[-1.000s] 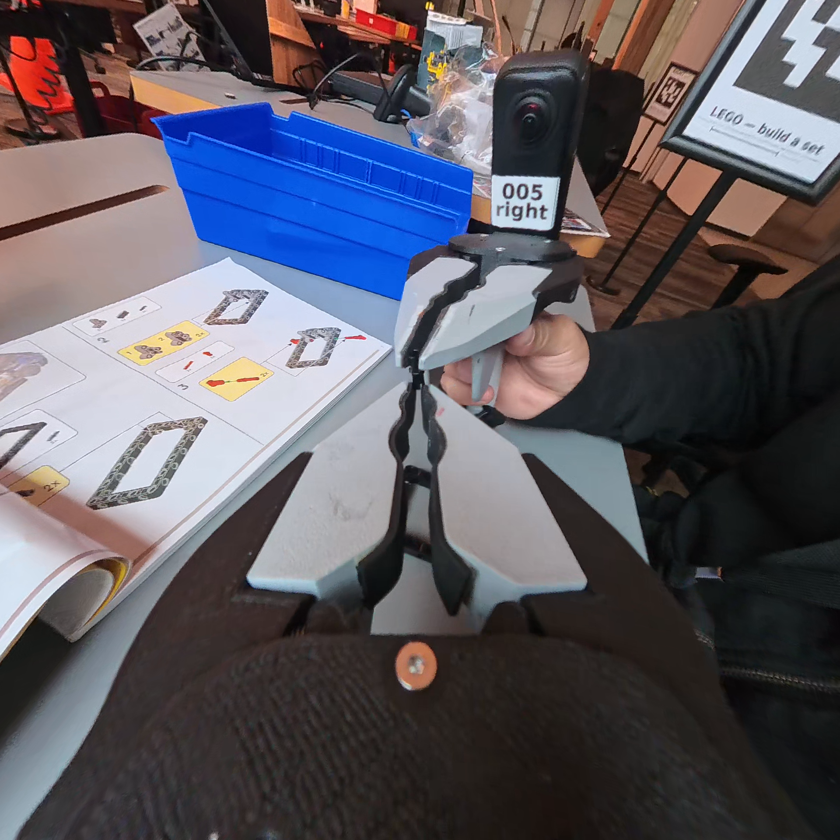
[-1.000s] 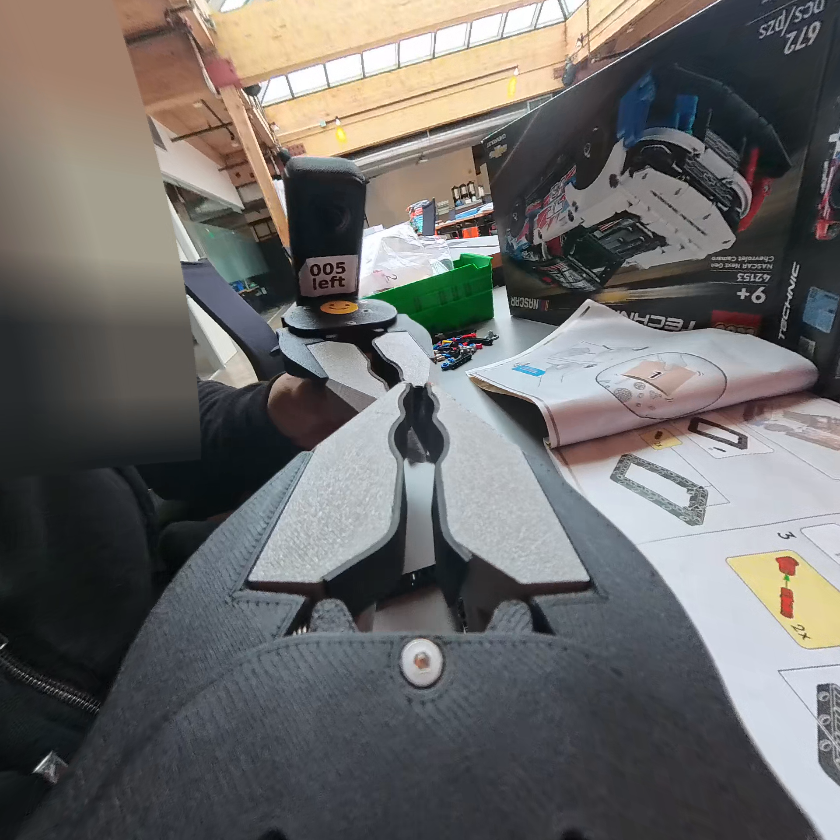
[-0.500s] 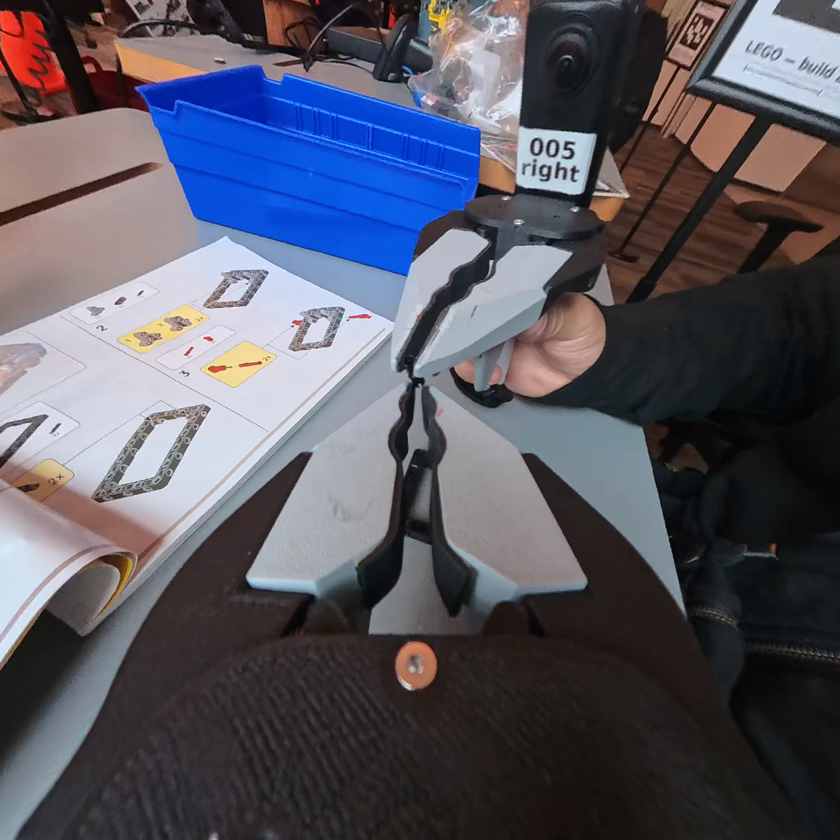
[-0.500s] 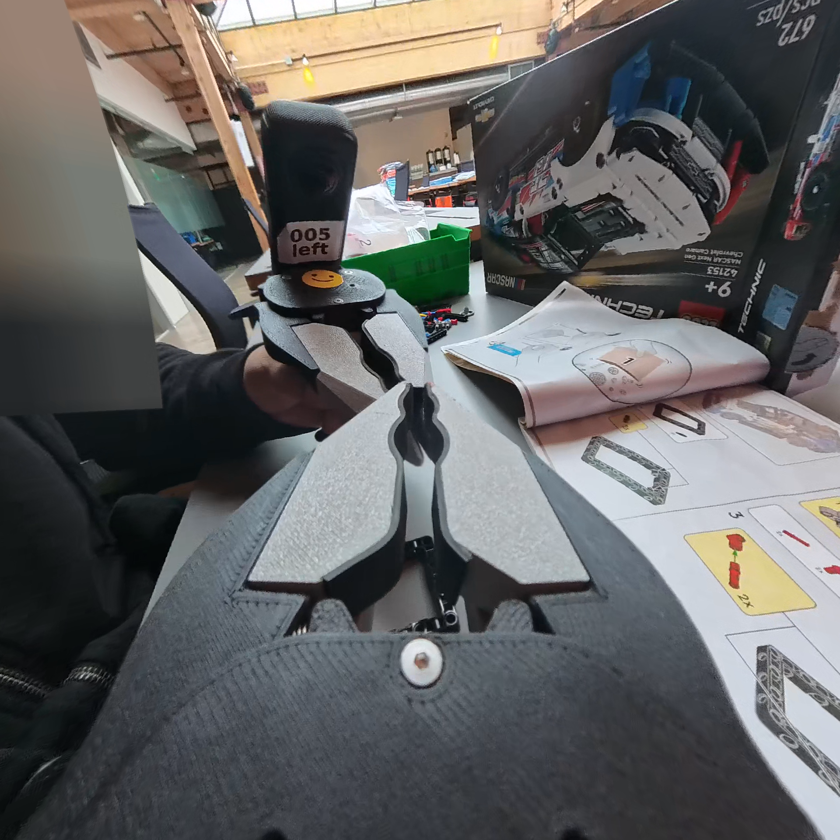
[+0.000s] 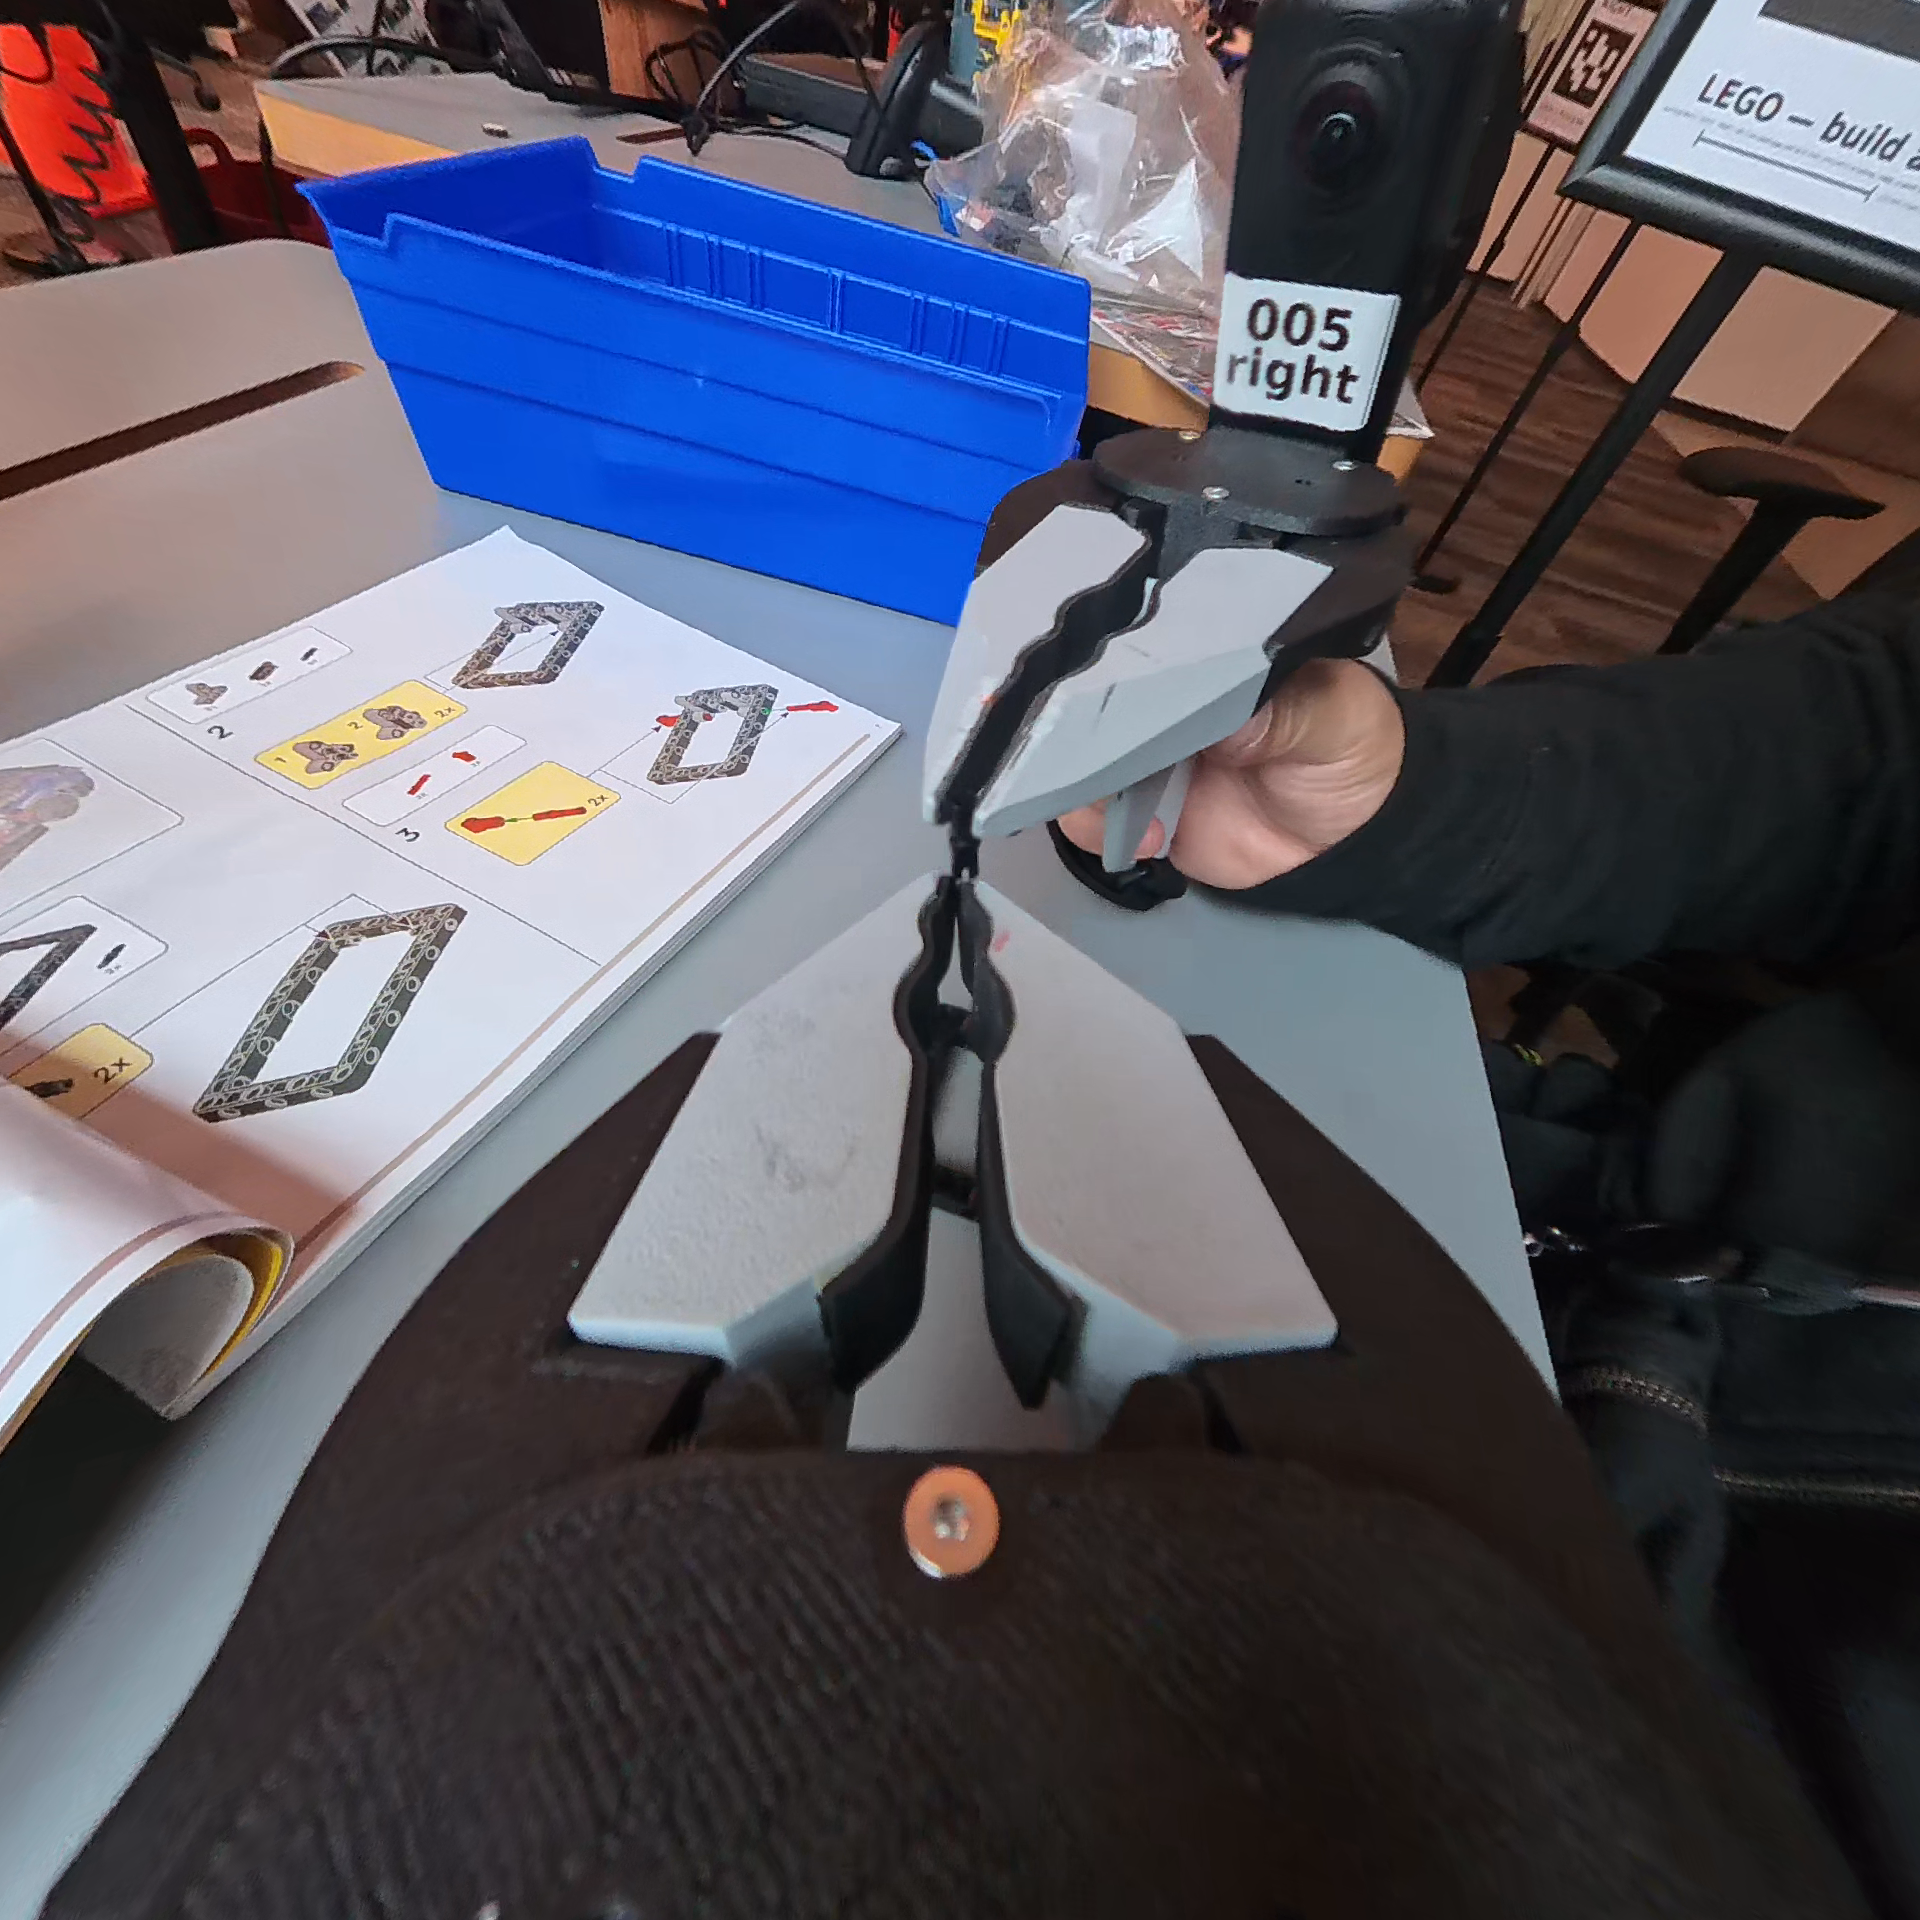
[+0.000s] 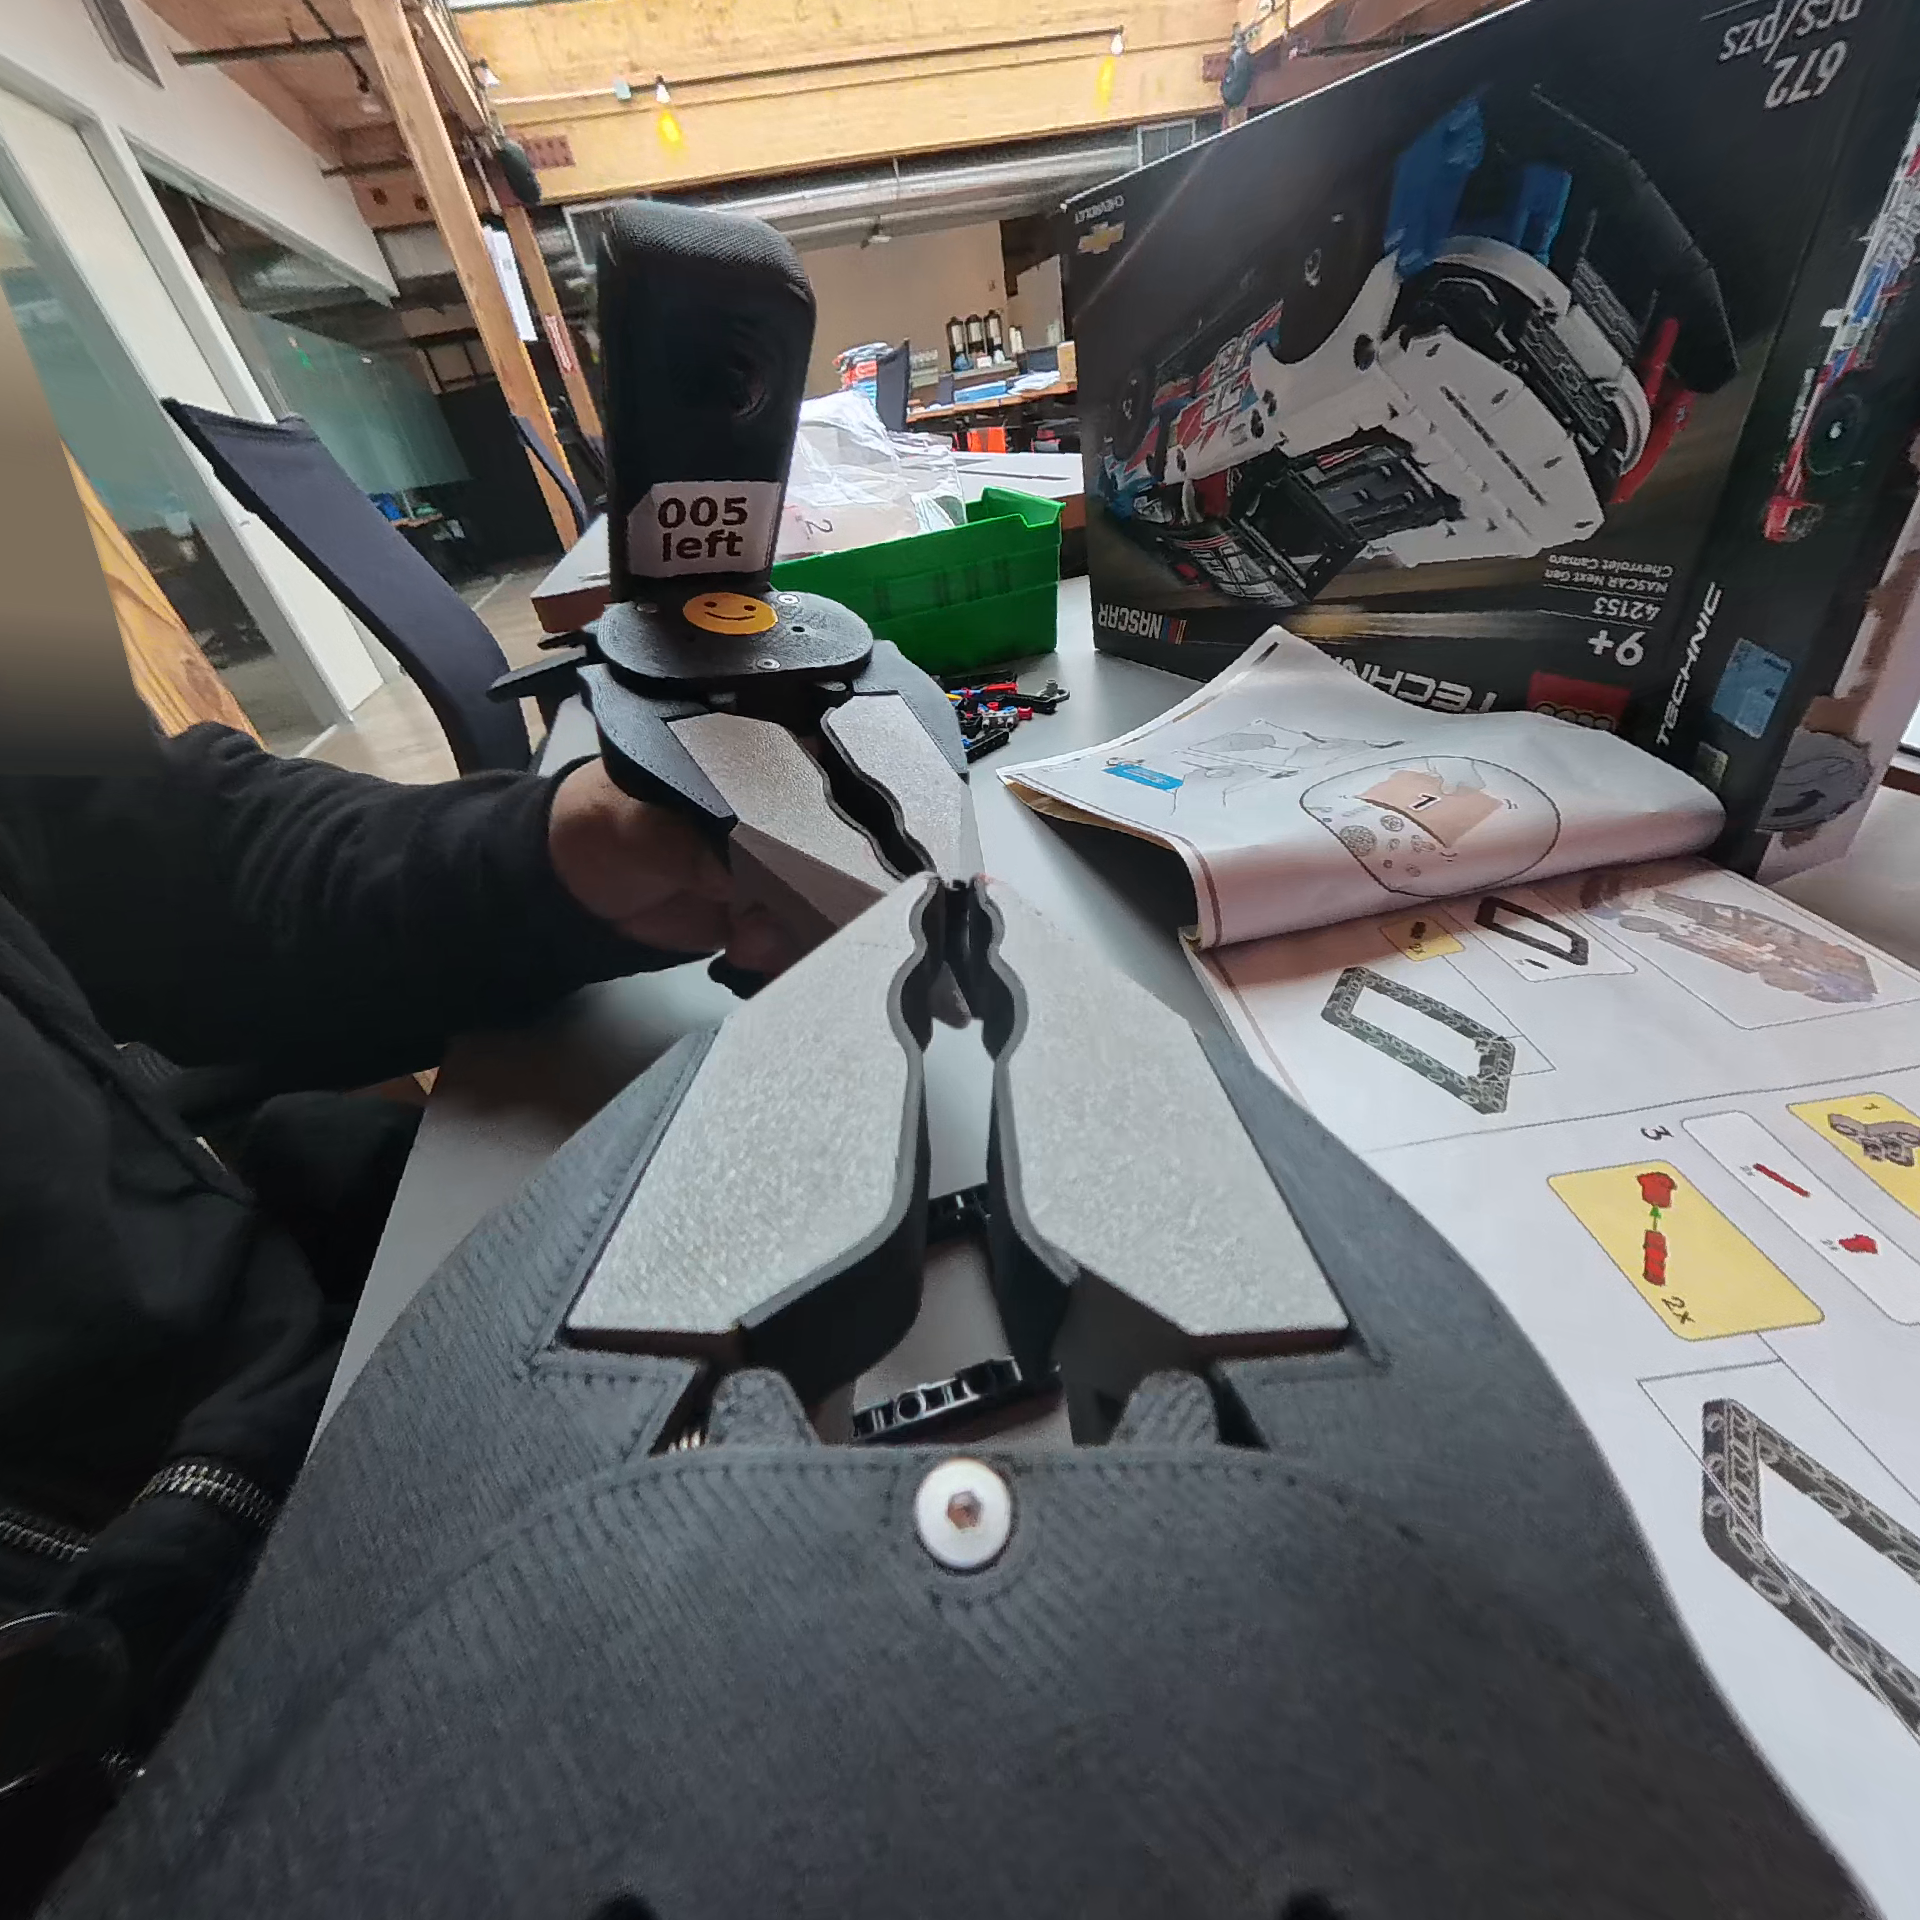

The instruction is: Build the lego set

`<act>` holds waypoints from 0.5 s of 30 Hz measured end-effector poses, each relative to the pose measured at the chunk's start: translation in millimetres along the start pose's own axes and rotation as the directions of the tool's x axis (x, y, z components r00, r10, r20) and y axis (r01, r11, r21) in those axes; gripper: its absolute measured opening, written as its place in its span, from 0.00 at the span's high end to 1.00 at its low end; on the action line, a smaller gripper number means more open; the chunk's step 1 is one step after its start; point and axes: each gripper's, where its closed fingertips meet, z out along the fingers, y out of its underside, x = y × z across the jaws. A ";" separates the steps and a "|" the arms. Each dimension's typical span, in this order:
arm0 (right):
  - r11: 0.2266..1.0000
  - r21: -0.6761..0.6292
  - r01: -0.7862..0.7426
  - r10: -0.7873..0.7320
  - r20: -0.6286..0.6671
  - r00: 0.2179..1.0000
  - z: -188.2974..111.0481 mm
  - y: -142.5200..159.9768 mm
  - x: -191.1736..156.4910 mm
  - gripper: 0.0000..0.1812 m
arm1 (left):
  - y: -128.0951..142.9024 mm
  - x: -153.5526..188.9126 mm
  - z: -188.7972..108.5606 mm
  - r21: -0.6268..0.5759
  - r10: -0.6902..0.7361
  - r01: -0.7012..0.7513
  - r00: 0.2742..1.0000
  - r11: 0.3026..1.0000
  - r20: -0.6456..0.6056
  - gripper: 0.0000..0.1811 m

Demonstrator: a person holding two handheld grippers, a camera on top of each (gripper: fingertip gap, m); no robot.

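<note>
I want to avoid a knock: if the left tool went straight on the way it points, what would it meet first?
Most likely the right tool: the left tool points at its closed tips, tip to tip, with almost no visible gap.

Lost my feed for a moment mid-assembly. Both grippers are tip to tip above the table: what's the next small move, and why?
Probably ease the right gripper straight toward the left gripper, keeping both shut. Their tips nearly meet above the table, each pinched on something small and dark, too small to identify. The open manual shows small parts being pushed together, so a short, aligned press seems the likely step.
</note>
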 end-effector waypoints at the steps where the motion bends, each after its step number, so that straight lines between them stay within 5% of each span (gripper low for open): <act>1: 1.000 0.000 0.000 0.000 -0.003 1.000 -1.4 0.2 0.2 1.00 | 0.6 -0.7 -1.0 0.003 -0.007 0.007 1.000 1.000 -0.005 1.00; 15: 0.992 0.018 -0.121 0.120 0.074 0.990 -2.4 1.4 0.6 1.00 | 4.3 2.5 4.4 -0.011 0.063 -0.063 0.998 0.998 0.015 0.92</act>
